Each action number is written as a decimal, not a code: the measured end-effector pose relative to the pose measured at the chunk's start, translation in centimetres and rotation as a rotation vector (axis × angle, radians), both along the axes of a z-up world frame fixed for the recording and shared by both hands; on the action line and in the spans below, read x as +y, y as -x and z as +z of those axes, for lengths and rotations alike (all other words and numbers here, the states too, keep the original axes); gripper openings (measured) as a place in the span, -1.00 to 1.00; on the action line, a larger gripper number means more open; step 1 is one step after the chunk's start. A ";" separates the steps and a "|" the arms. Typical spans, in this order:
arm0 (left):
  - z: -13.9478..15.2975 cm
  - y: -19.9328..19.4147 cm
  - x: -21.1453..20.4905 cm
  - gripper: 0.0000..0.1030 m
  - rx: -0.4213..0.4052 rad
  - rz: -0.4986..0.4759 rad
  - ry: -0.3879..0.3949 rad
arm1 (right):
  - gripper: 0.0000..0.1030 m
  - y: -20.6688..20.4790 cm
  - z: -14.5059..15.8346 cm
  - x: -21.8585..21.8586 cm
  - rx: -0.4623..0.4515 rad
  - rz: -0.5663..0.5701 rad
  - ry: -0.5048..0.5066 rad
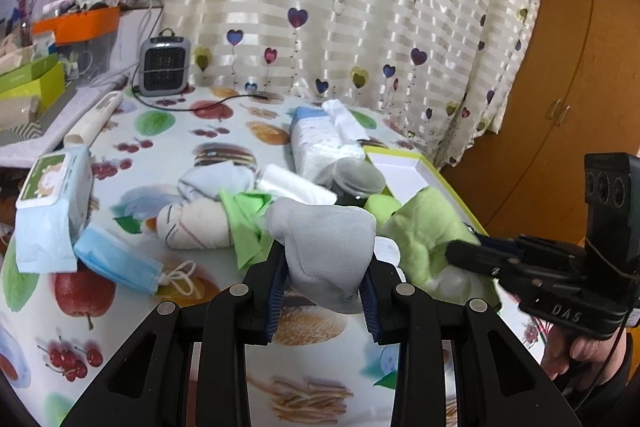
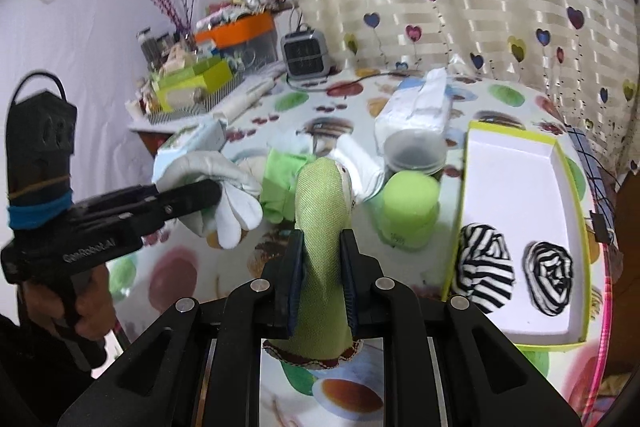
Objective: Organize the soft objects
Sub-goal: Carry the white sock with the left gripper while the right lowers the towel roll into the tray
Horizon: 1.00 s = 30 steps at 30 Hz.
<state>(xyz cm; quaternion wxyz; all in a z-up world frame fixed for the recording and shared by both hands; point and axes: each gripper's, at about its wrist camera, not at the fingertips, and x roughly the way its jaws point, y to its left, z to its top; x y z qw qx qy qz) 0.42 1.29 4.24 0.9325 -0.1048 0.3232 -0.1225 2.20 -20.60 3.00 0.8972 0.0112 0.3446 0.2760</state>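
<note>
My left gripper [image 1: 323, 267] has its fingers clamped on a grey glove [image 1: 324, 247], held above the counter [image 1: 168, 147]. My right gripper [image 2: 320, 267] is clamped on a green sock [image 2: 322, 223]. Only the right wrist view shows me the inside of the white tray [image 2: 516, 187], with two striped sock rolls [image 2: 486, 267] at its near end.

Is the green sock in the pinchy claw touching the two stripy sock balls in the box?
Apart. The right wrist view shows the green sock clamped in the right gripper, with bare tablecloth and the box wall between it and the striped sock balls.
</note>
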 end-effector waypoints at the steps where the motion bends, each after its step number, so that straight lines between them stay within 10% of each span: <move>1: 0.1 0.0 -0.2 -0.39 -0.004 -0.004 0.000 | -0.64 0.1 0.3 -0.3 -0.009 -0.010 -0.001; 30: 2.3 -3.6 -8.9 -0.39 -0.050 -0.175 -0.044 | -0.64 -2.4 1.1 -12.1 -0.051 -0.311 -0.071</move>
